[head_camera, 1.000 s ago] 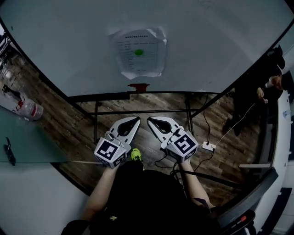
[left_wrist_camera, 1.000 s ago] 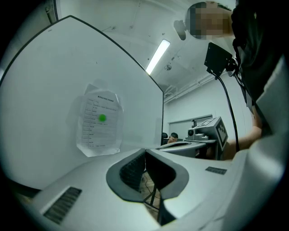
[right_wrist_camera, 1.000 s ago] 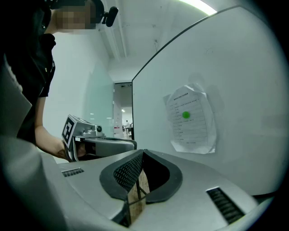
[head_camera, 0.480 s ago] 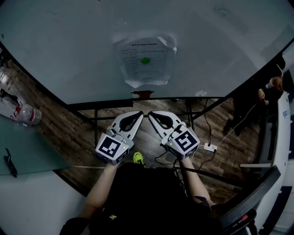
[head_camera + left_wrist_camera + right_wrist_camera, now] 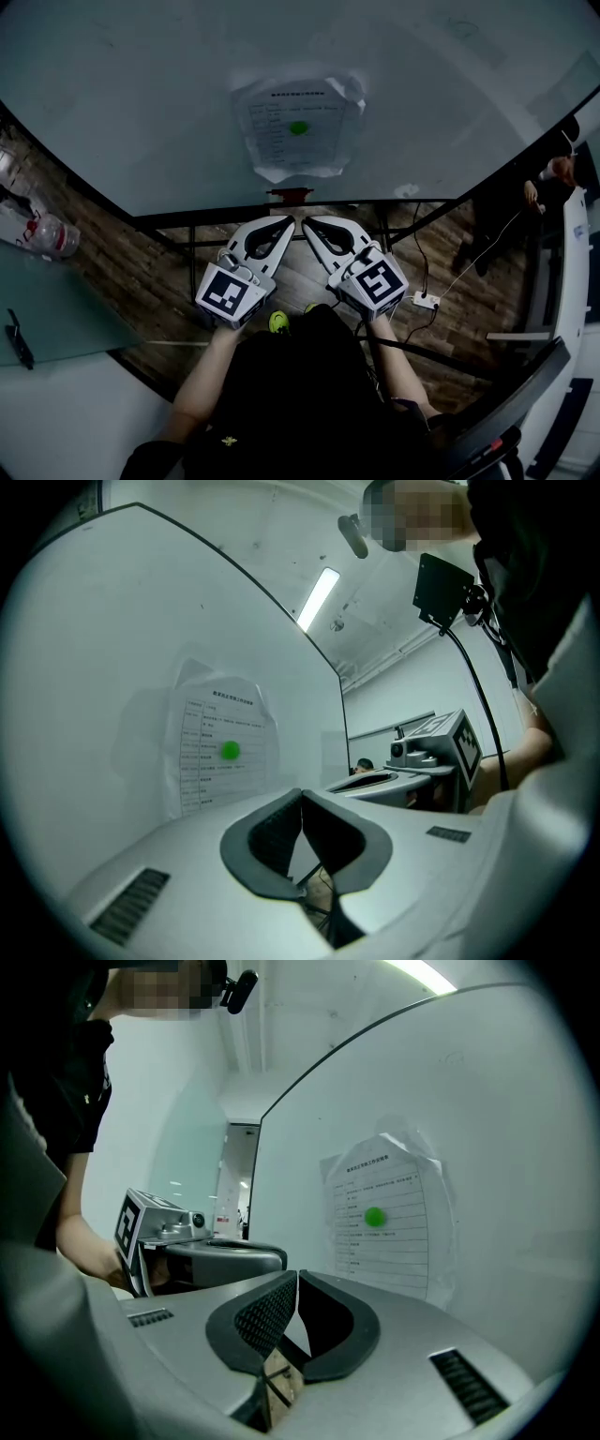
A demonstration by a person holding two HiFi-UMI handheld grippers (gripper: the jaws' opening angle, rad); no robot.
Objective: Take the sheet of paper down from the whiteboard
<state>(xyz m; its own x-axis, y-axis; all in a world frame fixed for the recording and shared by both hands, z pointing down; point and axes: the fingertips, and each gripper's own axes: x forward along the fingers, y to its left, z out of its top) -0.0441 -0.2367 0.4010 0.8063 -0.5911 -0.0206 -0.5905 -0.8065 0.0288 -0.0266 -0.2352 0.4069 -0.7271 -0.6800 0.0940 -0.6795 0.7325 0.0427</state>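
Note:
A printed sheet of paper [image 5: 298, 127] hangs on the whiteboard [image 5: 141, 94], its edges crinkled, with a round green magnet [image 5: 298, 127] on its upper middle. Both grippers point level at the board, side by side below the sheet, tips near the board's lower edge. The left gripper [image 5: 286, 223] is shut and empty. The right gripper [image 5: 307, 223] has just eased apart a hair; its tips still meet and hold nothing. From the left gripper view the sheet [image 5: 220, 752] lies ahead left of the jaws [image 5: 301, 794]; from the right gripper view the sheet [image 5: 384, 1222] lies ahead right of the jaws [image 5: 297, 1276].
A small red object [image 5: 289, 195] sits on the board's bottom rail, right ahead of the tips. The stand's black legs [image 5: 384, 234] straddle the wooden floor. A plastic bottle [image 5: 54, 234] lies at left, a power strip [image 5: 427, 300] on the floor at right, a person [image 5: 553, 178] far right.
Both grippers have moved forward and slightly up toward the whiteboard's lower edge; the sheet now appears closer. Nothing has been gripped.

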